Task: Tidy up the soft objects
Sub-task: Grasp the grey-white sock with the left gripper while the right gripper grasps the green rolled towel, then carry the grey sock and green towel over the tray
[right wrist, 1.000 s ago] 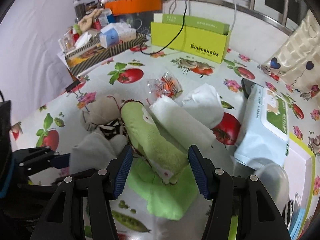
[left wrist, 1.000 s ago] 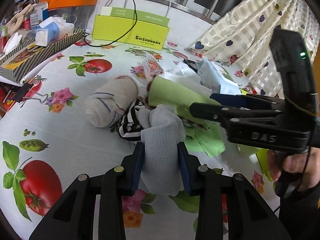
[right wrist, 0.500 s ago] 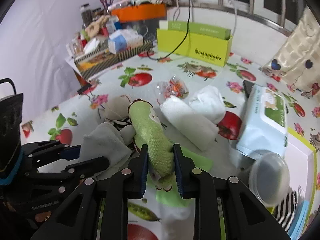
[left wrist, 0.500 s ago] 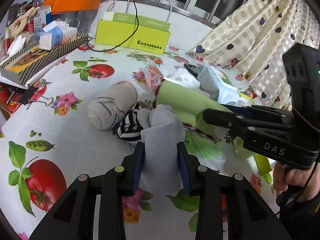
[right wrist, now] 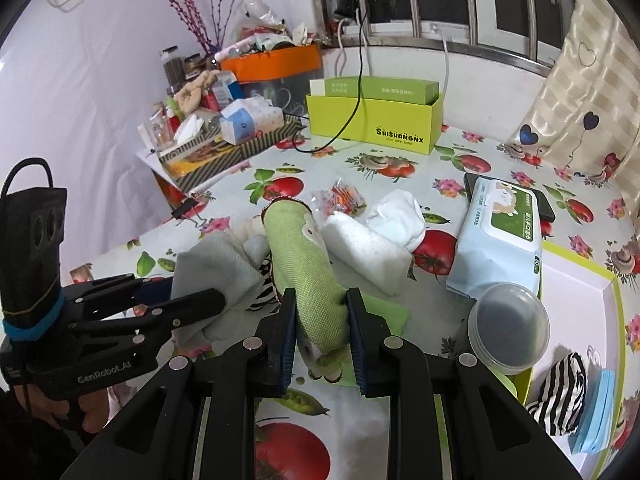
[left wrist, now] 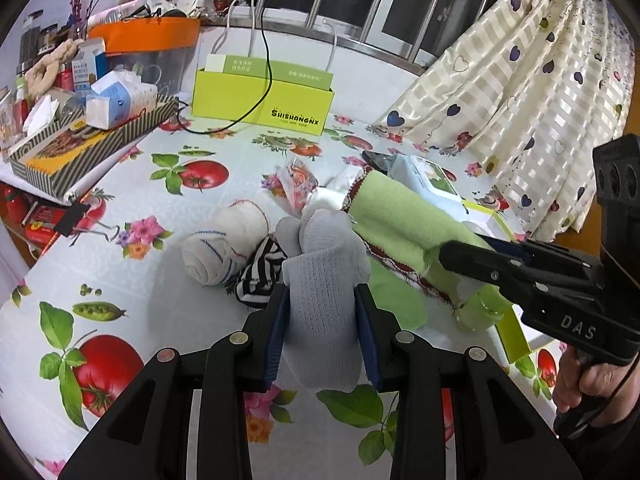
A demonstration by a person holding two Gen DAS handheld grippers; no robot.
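Since the earlier frame, the right gripper (right wrist: 322, 320) has been closed on the green rolled cloth (right wrist: 308, 268), which then lay loose between wide-open jaws; both that cloth and the grey sock (left wrist: 324, 280) have been raised a little above the table (left wrist: 120, 248). The right jaws have just been closing, and the near end of the green roll is now pinched between the 2 blue pads (right wrist: 289, 332), with its far end sticking out ahead and upward. A flat green cloth (right wrist: 384, 312) is seen lying under that roll on the tablecloth.

The left gripper (left wrist: 322, 328) is kept clamped on the grey sock, which is pressed between its 2 pads (left wrist: 276, 336), the toe bulging out ahead of them and the cuff hanging behind. Just beyond the sock, a striped black-and-white sock (left wrist: 260, 272) is seen on the table, touching a cream rolled cloth (left wrist: 224, 244).

In the right wrist view, a white rolled towel (right wrist: 364, 248) and a white bundle (right wrist: 396, 216) are found just to the right of the green roll, beside a pack of wet wipes (right wrist: 500, 240). A yellow-green box (right wrist: 376, 124) is placed well behind, near the window.
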